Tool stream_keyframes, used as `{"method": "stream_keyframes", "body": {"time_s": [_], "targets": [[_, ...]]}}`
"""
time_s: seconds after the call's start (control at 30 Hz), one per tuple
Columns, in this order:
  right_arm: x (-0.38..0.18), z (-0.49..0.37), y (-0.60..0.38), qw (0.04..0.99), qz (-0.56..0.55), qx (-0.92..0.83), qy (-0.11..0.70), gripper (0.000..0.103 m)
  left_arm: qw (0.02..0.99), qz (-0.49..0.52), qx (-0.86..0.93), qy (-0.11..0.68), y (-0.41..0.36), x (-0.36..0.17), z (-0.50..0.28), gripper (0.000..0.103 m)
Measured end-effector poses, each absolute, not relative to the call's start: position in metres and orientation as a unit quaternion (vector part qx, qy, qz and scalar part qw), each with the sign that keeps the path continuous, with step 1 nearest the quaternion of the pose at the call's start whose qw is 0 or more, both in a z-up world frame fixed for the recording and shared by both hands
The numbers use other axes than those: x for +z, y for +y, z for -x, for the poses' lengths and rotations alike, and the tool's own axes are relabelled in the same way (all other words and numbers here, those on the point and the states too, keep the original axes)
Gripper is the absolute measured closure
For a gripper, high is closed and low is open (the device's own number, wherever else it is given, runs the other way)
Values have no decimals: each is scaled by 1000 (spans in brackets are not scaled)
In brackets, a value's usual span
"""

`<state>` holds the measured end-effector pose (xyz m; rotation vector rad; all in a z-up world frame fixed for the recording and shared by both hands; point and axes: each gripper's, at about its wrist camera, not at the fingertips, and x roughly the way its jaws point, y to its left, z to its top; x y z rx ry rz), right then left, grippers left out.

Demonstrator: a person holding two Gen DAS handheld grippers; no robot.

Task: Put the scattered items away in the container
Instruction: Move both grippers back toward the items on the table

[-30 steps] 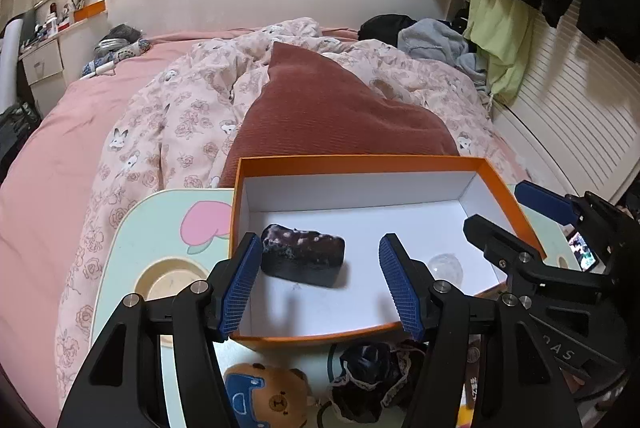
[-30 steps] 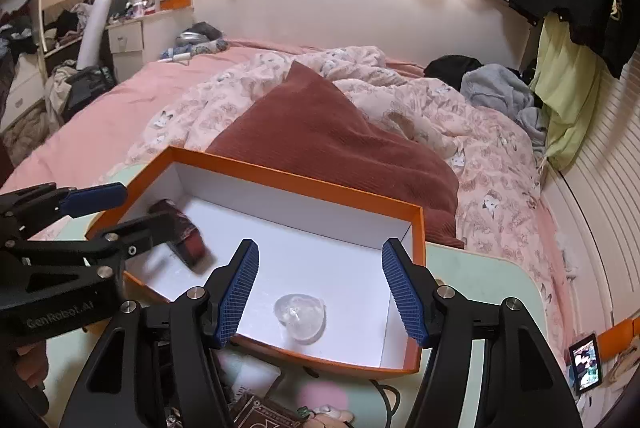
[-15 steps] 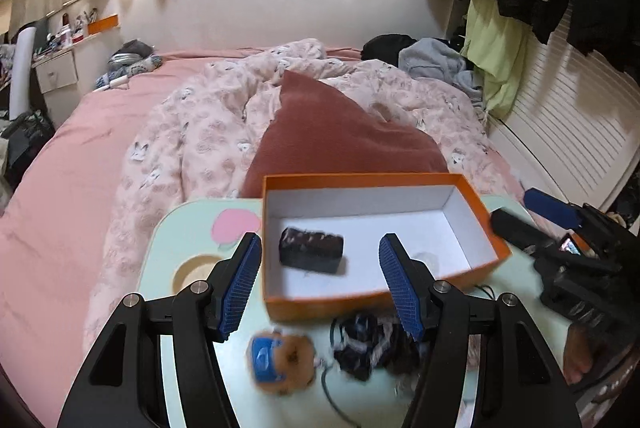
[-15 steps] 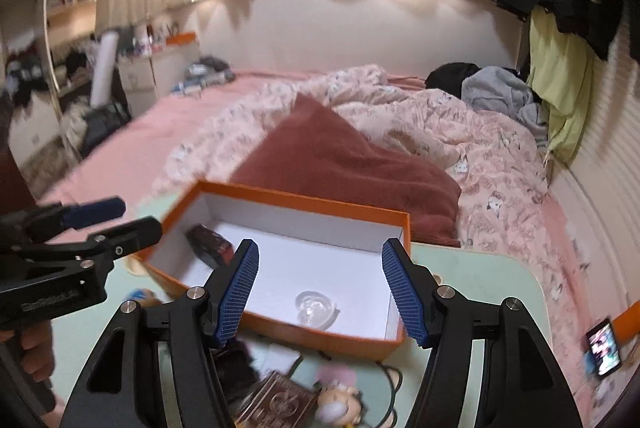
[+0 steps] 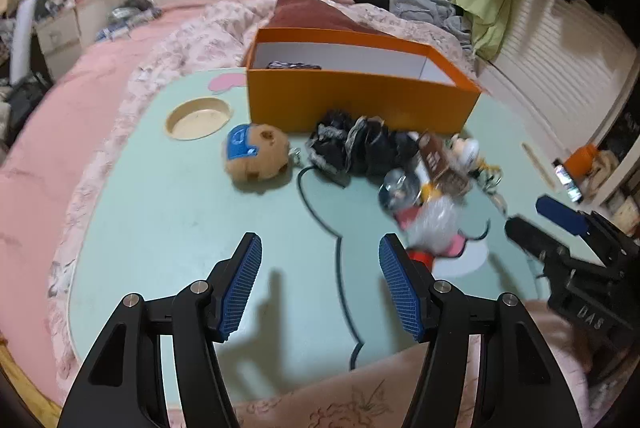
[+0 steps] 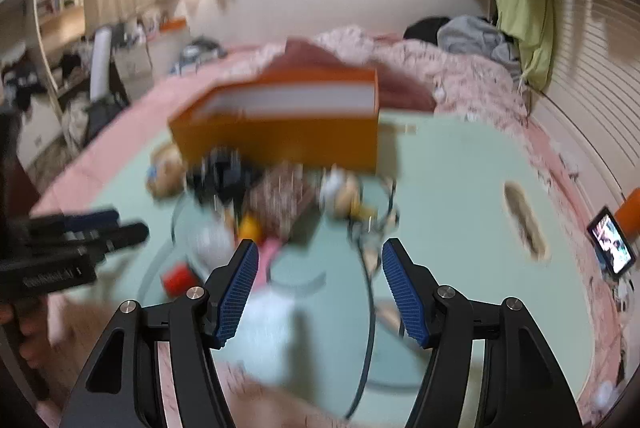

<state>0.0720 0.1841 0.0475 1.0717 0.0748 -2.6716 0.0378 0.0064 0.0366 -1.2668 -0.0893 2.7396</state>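
Note:
An orange box [image 5: 360, 95] [image 6: 280, 131] with a white inside stands at the far side of a mint-green table [image 5: 180, 228]; a dark item [image 5: 294, 65] lies in it. In front of the box lie a brown bear head toy [image 5: 256, 153], a black lace bundle [image 5: 356, 147], a brown packet [image 5: 440, 163], a clear plastic piece [image 5: 434, 220] and a red piece [image 6: 178, 278]. My left gripper [image 5: 320, 284] hangs open over bare table, near the front edge. My right gripper [image 6: 318, 288] is open too, short of the pile; its view is blurred.
The table rests on a bed with a pink sheet [image 5: 60, 99], a floral quilt and a dark red cushion [image 5: 312, 13] behind the box. A round cup recess [image 5: 199, 117] is sunk in the table at left. A phone [image 6: 610, 248] stands at the right edge.
Both grippers have drawn back from above the box toward the table's near edge and dropped a little. The box now looks farther off and the scattered pile has come into view.

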Motion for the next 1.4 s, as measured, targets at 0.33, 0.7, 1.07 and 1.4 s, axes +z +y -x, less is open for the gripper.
{"method": "stream_keyframes", "body": {"time_s": [0.33,0.7,1.07,1.4], "targets": [[17,-62,180,125,-430,-893,40,24,37,422,906,-2,13,12,-43,26],[12,-59,169,127,-445,-883,72,0,42,412,910,-5,11,5,-45,16],[10,-58,171,131,-443,-885,68,0,123,342,930,42,49,28,-66,39],[18,-59,198,109,-421,-900,-3,0,146,392,908,18,48,14,-46,50]]}}
